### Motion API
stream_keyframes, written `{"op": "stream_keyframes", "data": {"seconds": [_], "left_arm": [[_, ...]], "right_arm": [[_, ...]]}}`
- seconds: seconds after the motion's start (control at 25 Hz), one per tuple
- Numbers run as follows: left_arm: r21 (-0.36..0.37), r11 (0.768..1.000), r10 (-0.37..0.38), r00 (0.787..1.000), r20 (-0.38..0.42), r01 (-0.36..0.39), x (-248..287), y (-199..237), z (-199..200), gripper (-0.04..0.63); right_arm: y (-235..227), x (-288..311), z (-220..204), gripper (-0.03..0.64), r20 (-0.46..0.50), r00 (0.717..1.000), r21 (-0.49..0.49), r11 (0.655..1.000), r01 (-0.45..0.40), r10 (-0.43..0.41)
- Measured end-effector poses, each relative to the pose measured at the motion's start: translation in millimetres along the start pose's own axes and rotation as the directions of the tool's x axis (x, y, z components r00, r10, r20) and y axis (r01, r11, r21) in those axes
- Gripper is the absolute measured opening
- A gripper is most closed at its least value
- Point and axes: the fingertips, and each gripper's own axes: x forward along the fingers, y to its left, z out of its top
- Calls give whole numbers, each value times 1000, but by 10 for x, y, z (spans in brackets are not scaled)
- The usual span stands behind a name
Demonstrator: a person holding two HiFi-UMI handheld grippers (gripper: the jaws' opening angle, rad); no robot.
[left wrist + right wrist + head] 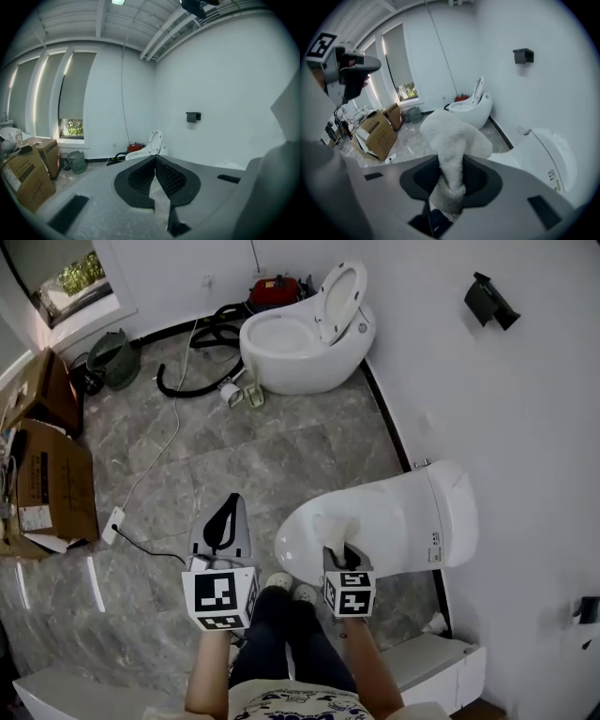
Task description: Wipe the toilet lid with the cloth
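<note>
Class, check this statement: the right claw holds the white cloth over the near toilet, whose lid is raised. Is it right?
No. The right claw holds the cloth over the near toilet, but its lid is down, as the head view shows; only the far toilet has a raised lid.

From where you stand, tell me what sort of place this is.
Probably a bathroom being fitted out, or a fixtures showroom: a closed toilet nearby, a second toilet with its lid up farther off, cardboard boxes on the tiled floor.
</note>
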Motion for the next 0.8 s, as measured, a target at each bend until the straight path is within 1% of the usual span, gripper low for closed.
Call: {"op": "stream_keyframes", "data": {"seconds": [0.08,0.2,0.32,0.44,0.56,0.8], "left_arm": [[-8,1000,-2,999,33,2,-60,-29,255,9],[-10,1000,-11,997,79,12,-166,-81,597,9],[10,1000,-20,990,136,19,-256,-162,935,9],[24,999,-27,981,194,23,-311,-222,1267,9],[30,999,-31,970,241,24,-375,-292,1565,9],[45,998,-44,943,329,31,-542,-454,2081,9]], "right_arm": [[-25,-284,391,115,86,996,11,1000,11,-12],[-68,-739,955,115,221,975,32,999,28,-34],[-135,-1182,1426,115,338,939,31,998,49,-56],[-208,-1568,1845,115,437,896,14,996,83,-80],[-269,-1909,2147,115,509,855,12,995,104,-95],[-347,-2420,2496,115,609,786,37,993,110,-110]]}}
